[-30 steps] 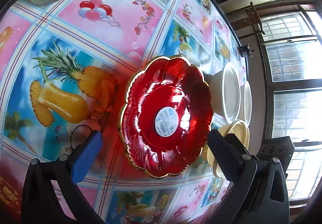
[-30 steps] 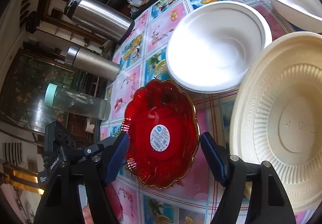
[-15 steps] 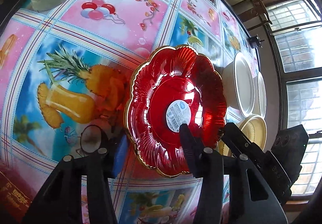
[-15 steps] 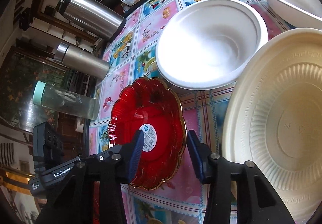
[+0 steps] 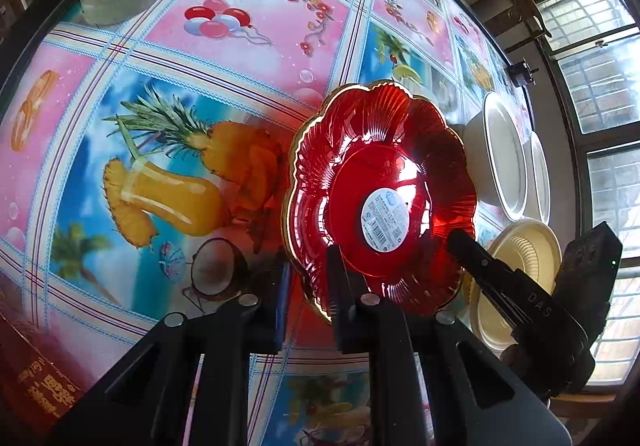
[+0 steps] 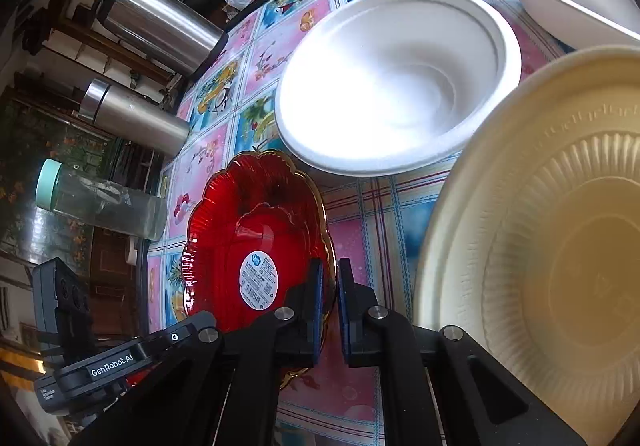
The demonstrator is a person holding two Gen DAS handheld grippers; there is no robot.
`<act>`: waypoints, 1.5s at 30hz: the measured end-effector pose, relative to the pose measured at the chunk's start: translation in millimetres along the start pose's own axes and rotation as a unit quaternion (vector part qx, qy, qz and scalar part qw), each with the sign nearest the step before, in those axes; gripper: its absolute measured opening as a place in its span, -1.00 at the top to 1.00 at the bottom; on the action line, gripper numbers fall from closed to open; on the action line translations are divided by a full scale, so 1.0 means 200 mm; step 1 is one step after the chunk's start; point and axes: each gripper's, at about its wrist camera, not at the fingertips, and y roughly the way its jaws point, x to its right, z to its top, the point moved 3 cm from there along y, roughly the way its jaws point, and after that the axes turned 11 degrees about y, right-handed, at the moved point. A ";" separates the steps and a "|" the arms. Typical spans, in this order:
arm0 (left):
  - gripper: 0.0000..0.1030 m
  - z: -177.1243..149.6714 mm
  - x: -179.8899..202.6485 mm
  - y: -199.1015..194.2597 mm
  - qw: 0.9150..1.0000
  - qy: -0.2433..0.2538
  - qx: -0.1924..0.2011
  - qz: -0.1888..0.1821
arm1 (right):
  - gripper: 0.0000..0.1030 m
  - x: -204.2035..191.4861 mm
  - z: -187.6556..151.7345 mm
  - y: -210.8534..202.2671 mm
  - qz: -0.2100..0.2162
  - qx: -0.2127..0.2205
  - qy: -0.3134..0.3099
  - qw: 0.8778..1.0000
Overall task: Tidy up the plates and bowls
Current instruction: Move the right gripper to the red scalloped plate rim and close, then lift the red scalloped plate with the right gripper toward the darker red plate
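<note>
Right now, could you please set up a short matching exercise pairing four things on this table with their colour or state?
Things:
1. plate
2. nearest bowl
3. bottle
4. flask

Descriptions:
A. shiny steel
B. cream, ribbed inside
C. red with a gold rim, gripped by both grippers
D. clear, mint-green cap

Pairs: 1-C, 2-B, 3-D, 4-A. The left gripper and the right gripper each pinch the plate's rim between their fingers.
</note>
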 end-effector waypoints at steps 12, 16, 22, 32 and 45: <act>0.80 -0.04 0.02 -0.02 1.000 0.014 0.008 0.013 | 0.87 -0.02 -0.01 -0.01 -0.014 0.026 -0.014 0.999; 0.80 -0.06 0.03 -0.03 1.000 0.011 0.013 0.012 | 0.87 -0.03 -0.02 -0.02 -0.016 0.030 -0.020 0.999; 0.80 -0.11 0.03 -0.08 0.999 0.011 0.031 0.018 | 0.87 -0.04 -0.07 -0.04 -0.019 0.037 -0.037 0.998; 0.80 -0.22 0.02 -0.18 0.997 0.014 0.070 0.032 | 0.84 -0.11 -0.20 -0.10 -0.021 0.064 -0.084 0.994; 0.78 -0.29 0.06 -0.35 0.991 0.027 0.129 0.039 | 0.82 -0.19 -0.26 -0.21 0.028 0.109 -0.118 0.987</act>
